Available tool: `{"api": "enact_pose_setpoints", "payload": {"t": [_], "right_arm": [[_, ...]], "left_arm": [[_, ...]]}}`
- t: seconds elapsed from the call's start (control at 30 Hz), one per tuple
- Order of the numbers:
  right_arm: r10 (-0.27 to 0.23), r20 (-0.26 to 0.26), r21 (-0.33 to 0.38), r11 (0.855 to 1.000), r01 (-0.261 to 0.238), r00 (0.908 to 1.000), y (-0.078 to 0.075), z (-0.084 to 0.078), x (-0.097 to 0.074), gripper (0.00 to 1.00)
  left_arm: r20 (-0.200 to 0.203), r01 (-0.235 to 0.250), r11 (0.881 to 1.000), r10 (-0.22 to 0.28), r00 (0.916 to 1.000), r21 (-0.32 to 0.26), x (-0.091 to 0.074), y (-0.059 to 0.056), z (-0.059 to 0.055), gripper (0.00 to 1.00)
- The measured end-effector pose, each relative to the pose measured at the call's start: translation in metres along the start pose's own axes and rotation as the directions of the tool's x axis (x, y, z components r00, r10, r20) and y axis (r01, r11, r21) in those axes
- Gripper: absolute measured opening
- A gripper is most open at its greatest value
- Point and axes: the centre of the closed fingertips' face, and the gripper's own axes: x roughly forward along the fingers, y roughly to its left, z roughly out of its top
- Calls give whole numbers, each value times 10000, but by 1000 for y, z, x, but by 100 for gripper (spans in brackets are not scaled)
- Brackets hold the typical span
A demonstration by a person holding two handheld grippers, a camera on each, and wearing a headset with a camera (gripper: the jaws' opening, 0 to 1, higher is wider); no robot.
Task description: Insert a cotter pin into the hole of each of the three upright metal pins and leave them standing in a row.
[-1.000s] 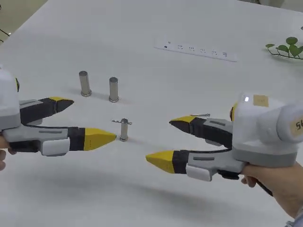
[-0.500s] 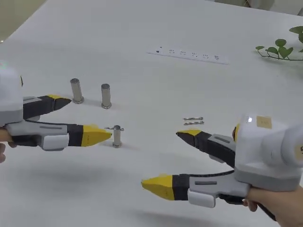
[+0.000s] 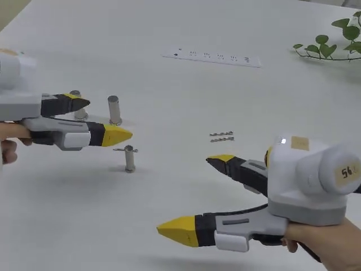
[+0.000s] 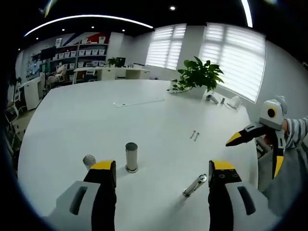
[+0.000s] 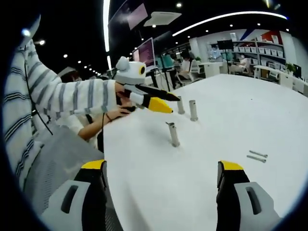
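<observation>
Since 1 s ago the left gripper (image 3: 104, 119) has lifted off the pinned metal pin (image 3: 130, 160) & drifted toward the bare ones. The right gripper (image 3: 188, 195) has dropped back toward the counter's (image 3: 169, 96) near edge, off the loose cotter pins (image 3: 221, 136); head cam shifted too. Both grippers gape wide w/ nothing held. One pin is done: its fitted cotter pin (image 3: 124, 149) sits crosswise thru the top, and it stands alone, nearer the near edge than the other two. A bare metal pin (image 3: 114, 110) and a second bare metal pin (image 3: 79, 114) stand side by side toward the left edge, the second partly hidden behind the left gripper's upper jaw. Main risk, IMO: the left gripper hovers just beside those two, so a careless sweep or closing could tip one over. Next risk: the loose cotter pins lie flat, just beside each other near mid-counter. They're thin, so the right gripper's blunt tips could skid them away, grab both at once or pinch one askew, which would make threading hard. Hole direction on the bare pins can't be told, so misalignment at insertion is prob. too. The done pin is out of line w/ the other two, so the row isn't formed yet. The power strip (image 3: 211, 56) near the far edge & the plant (image 3: 330, 46) at the far right are well apart, and nothing blocks the path.
</observation>
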Motion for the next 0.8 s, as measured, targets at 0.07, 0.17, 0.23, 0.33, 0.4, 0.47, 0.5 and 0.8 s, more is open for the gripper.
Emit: {"api": "enact_pose_setpoints", "payload": {"t": [0.07,0.17,0.23,0.33,0.4,0.47,0.5,0.8], "right_arm": [[22,-42,56,10000,-22,10000,1,-1,0,97],[-53,-78,126,9999,54,10000,2,-2,-1,98],[-175,-129,119,9998,177,9998,0,-3,-1,98],[-179,-231,183,9997,183,9996,0,-6,-1,98],[-186,-317,188,9996,192,9993,0,-7,0,98],[-211,-304,211,9995,217,9993,0,-7,0,98],[-199,-271,257,9995,206,9994,0,-7,0,98],[-172,-180,201,9996,176,9997,1,-3,0,94]], "left_arm": [[73,-190,9998,191,9998,-82,5,6,3,75],[135,-407,9989,410,9991,-221,12,12,6,72],[241,-456,9984,465,9986,-348,15,14,8,71],[470,-391,9942,439,9979,-998,22,17,12,70],[395,-433,9951,470,9981,-893,27,24,10,66],[338,-465,9975,484,9983,-537,31,24,9,60],[312,-471,9973,489,9983,-565,34,25,7,57],[-101,-1458,9892,1457,9893,-137,45,43,-6,42]]}}
